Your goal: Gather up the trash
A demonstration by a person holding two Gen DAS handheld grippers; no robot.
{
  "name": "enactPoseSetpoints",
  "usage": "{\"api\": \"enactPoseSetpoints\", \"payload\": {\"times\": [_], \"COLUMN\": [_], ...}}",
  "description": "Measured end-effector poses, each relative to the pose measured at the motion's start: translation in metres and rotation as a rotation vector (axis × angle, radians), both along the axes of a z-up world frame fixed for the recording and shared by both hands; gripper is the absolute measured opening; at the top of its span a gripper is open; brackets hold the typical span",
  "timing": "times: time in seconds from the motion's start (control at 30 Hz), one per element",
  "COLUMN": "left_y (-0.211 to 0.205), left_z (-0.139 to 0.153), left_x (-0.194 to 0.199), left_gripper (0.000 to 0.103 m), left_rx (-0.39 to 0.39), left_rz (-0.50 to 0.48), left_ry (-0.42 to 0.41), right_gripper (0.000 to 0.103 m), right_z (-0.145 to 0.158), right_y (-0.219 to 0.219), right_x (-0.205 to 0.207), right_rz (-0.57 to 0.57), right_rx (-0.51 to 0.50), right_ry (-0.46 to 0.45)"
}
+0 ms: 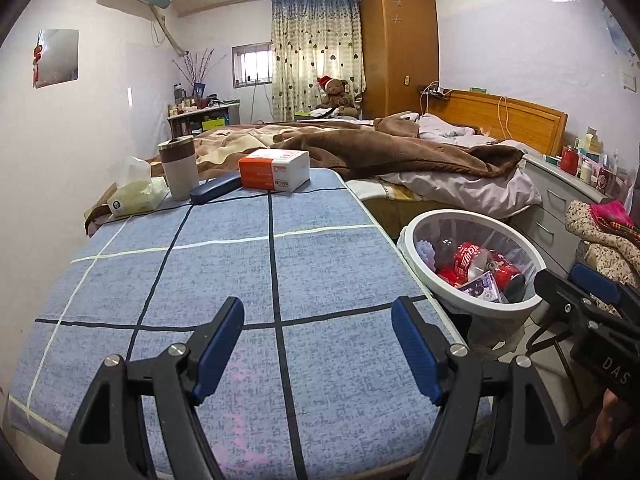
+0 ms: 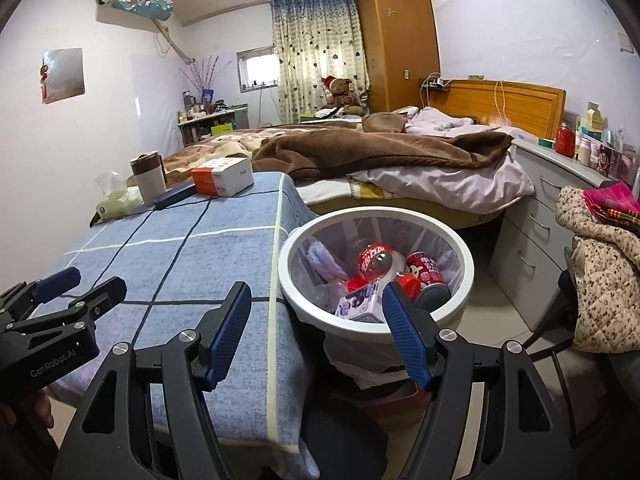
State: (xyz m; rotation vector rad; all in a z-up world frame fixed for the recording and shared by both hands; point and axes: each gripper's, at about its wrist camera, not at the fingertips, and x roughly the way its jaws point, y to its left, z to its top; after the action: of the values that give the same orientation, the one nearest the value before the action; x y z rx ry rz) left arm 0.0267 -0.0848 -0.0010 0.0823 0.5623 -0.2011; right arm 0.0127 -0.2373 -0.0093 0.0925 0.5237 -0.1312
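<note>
A white round trash bin [image 2: 460,280] with a clear liner stands on the floor right of the blue checked table [image 2: 180,264]. It also shows in the left wrist view [image 1: 472,300]. Inside lie red cola cans [image 2: 428,270], a red-labelled bottle [image 2: 376,258] and a small purple carton [image 2: 358,302]. My left gripper [image 1: 318,344] is open and empty above the table's near part. My right gripper [image 2: 316,326] is open and empty, above the table's right edge and the bin's near rim. Each gripper shows at the edge of the other's view.
At the table's far end stand a tumbler [image 1: 179,168], a tissue pack [image 1: 136,194], a dark blue case [image 1: 214,192] and an orange and white box [image 1: 274,170]. Behind is a bed with a brown blanket [image 1: 380,148]. A grey drawer unit [image 2: 532,240] and a chair with clothes [image 2: 600,272] stand right.
</note>
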Motion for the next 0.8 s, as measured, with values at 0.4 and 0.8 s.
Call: {"api": "enactPoseSetpoints", "payload": {"times": [0.4, 0.8], "left_y": [0.0003, 0.0012], "left_z": [0.0016, 0.0021], "left_x": [0.0001, -0.0001], "left_gripper": [0.078, 0.078], "left_rx": [-0.001, -0.006], "left_rz": [0.000, 0.000], "left_ry": [-0.004, -0.010], "right_gripper": [0.070, 0.070], "right_z": [0.0022, 0.0043], "right_y": [0.0006, 0.0055], "right_x": [0.0013, -0.0001], "right_rz": [0.004, 0.009], "right_rx": [-0.001, -0.005], "right_ry": [-0.002, -0.006]}}
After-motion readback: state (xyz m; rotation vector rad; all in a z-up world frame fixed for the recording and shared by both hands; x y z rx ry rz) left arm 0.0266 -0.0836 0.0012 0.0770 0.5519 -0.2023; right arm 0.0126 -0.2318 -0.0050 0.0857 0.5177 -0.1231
